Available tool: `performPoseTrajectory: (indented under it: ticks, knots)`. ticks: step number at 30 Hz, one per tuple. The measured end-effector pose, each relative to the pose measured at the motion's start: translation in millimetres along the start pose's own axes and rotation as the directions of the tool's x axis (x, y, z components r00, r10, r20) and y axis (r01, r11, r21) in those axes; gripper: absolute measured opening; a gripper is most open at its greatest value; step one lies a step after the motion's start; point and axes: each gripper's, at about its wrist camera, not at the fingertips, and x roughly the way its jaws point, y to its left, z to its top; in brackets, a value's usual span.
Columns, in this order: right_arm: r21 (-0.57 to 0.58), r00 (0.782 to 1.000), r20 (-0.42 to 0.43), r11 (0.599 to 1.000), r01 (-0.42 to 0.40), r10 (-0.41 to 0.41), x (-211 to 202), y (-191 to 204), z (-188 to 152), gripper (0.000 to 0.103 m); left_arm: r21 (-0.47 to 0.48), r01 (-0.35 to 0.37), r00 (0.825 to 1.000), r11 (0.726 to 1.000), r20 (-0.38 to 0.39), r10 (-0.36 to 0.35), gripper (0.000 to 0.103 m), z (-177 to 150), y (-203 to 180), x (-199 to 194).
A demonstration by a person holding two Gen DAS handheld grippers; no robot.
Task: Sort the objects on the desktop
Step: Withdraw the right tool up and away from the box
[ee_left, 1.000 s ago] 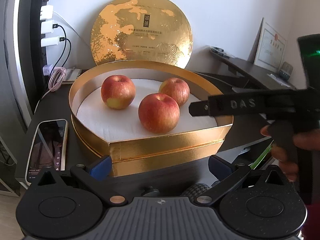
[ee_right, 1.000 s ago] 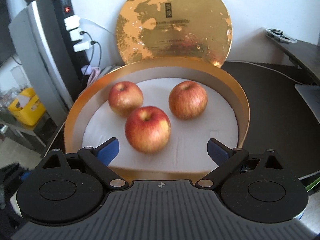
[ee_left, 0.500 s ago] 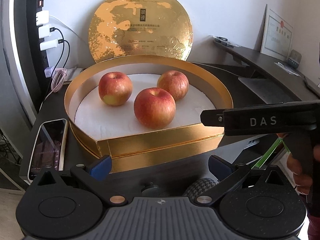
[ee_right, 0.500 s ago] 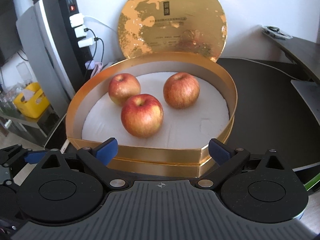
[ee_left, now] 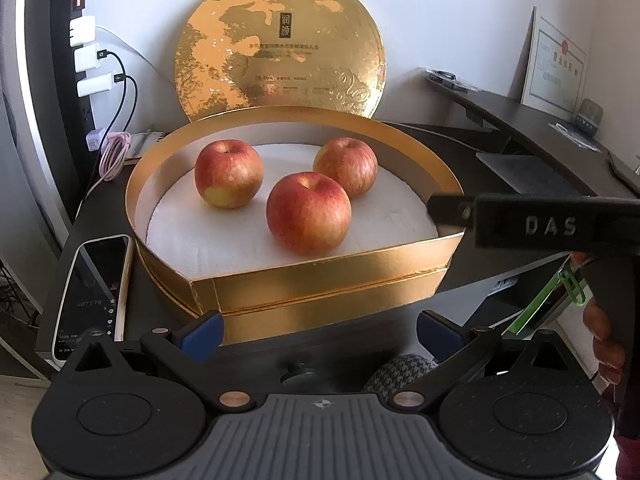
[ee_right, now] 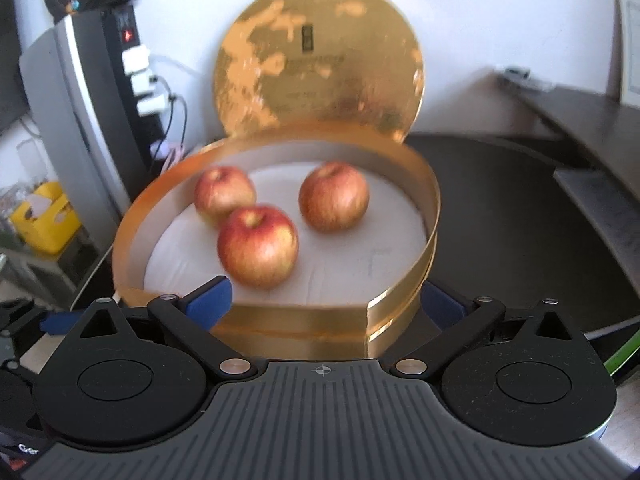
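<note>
A gold round box with a flat front wall and white lining holds three red apples: one near the front, one at the back left and one at the back right. Its gold lid leans on the wall behind. My left gripper is open and empty, just short of the box front. My right gripper is also open; its jaws have just been opening and grip nothing, with the box's front wall showing in the gap. The left wrist view shows it as a black bar at the box's right.
A phone lies left of the box. A power strip with chargers and a pink cable are at the back left. A framed certificate stands on the right desk. A yellow crate sits far left. A hand holds the right gripper.
The right gripper has drawn back from above the box to in front of it, its fingers slightly wider. In the left view its black bar slid right. The apples stayed put.
</note>
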Motion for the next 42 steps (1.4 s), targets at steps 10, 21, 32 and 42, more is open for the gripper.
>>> performPoseTrajectory:
  ticks: [10, 21, 32, 42]
  knots:
    - [-0.017, 0.998, 0.026, 0.998, 0.06, -0.06, -6, 10, 5, 0.103, -0.029, 0.047, 0.999, 0.998, 0.002, -0.047, 0.103, -3, 12, 1]
    - [-0.117, 0.994, 0.059, 0.989, 0.095, -0.089, -23, 22, 5, 0.103, -0.063, 0.058, 0.998, 0.996, -0.023, -0.059, 0.103, -6, 20, 5]
    - [-0.013, 0.998, 0.008, 0.998, 0.067, -0.067, -10, 6, -4, 0.103, -0.046, 0.003, 0.999, 0.999, -0.048, -0.006, 0.103, -5, 15, 7]
    - [0.063, 1.0, 0.011, 0.998, 0.008, -0.009, -9, -11, -8, 0.103, -0.024, -0.054, 0.997, 0.998, -0.058, 0.053, 0.103, -2, 11, 9]
